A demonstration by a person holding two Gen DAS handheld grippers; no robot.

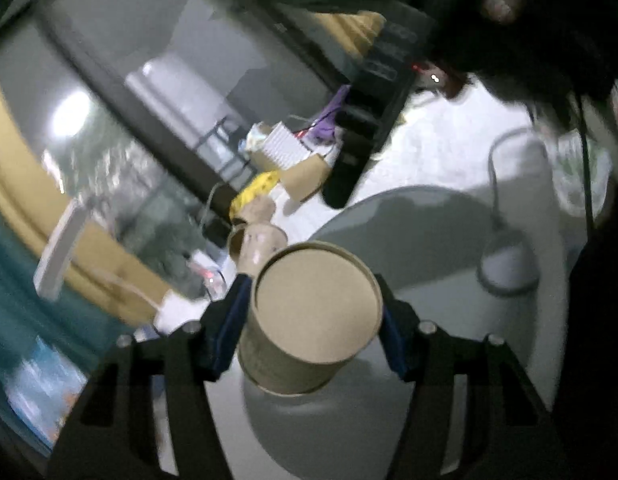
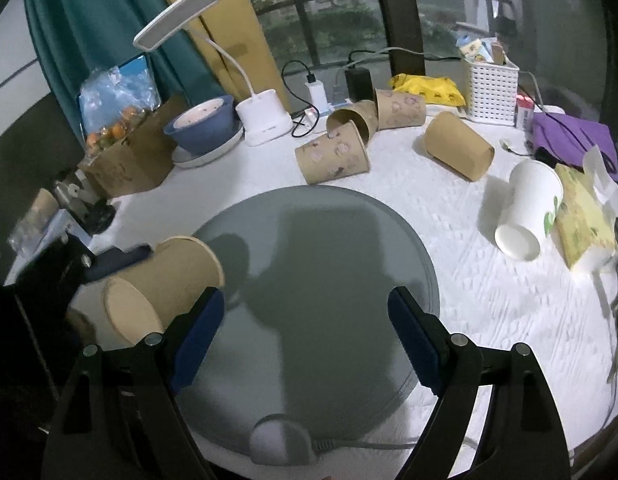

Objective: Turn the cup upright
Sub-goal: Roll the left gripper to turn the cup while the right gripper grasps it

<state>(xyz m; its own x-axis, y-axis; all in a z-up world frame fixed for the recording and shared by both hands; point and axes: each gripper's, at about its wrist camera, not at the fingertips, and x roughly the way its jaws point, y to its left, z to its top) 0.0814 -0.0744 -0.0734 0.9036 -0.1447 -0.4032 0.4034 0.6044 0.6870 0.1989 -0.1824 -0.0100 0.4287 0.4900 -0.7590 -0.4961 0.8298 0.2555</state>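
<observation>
Nearest, the left gripper (image 1: pixel 313 320) pinches the brown cup (image 1: pixel 309 316) tilted above the grey mat (image 2: pixel 329 240), at eight o'clock in the right view. Beyond, the right gripper (image 2: pixel 305 328) is spread, holding nothing. Farther, at twelve o'clock, printed cups (image 2: pixel 333 158) lie on the counter (image 2: pixel 489 300).

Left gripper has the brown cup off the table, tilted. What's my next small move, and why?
Probably keep rolling the left gripper until the brown cup points its mouth up, then lower it onto the grey round mat. The cup's closed base faces the left camera, it lies sideways in the right view, and the mat below looks bare.
</observation>
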